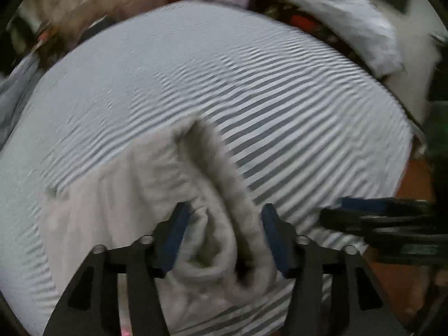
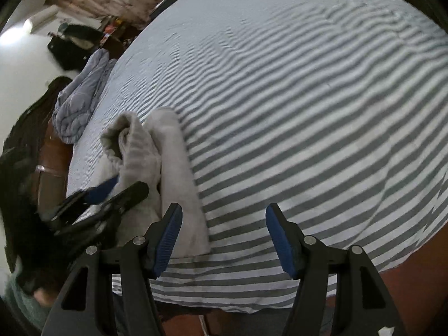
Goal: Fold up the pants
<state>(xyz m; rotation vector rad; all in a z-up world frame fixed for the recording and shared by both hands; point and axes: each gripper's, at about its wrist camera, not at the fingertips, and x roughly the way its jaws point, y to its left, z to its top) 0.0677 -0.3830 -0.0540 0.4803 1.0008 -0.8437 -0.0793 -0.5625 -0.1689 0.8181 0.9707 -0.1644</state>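
Light grey pants (image 1: 140, 196) lie bunched and partly folded on a grey-and-white striped bed sheet (image 1: 252, 84). My left gripper (image 1: 225, 224) points down over them. A thick fold of the fabric stands between its spread blue pads, which do not clamp it. From the right wrist, the pants (image 2: 173, 154) lie left of centre with the left gripper (image 2: 117, 193) on their near left part. My right gripper (image 2: 224, 224) is open over bare striped sheet (image 2: 308, 112), its left finger beside the pants' right edge. It also shows at the right of the left wrist view (image 1: 333, 210).
A blue-grey quilt (image 2: 81, 100) is heaped at the bed's left edge, with a dark bag (image 2: 72, 47) behind it. White bedding (image 1: 350, 19) lies past the far right side. Reddish-brown floor (image 2: 420, 280) borders the near edge. A green sleeve (image 2: 22, 299) shows lower left.
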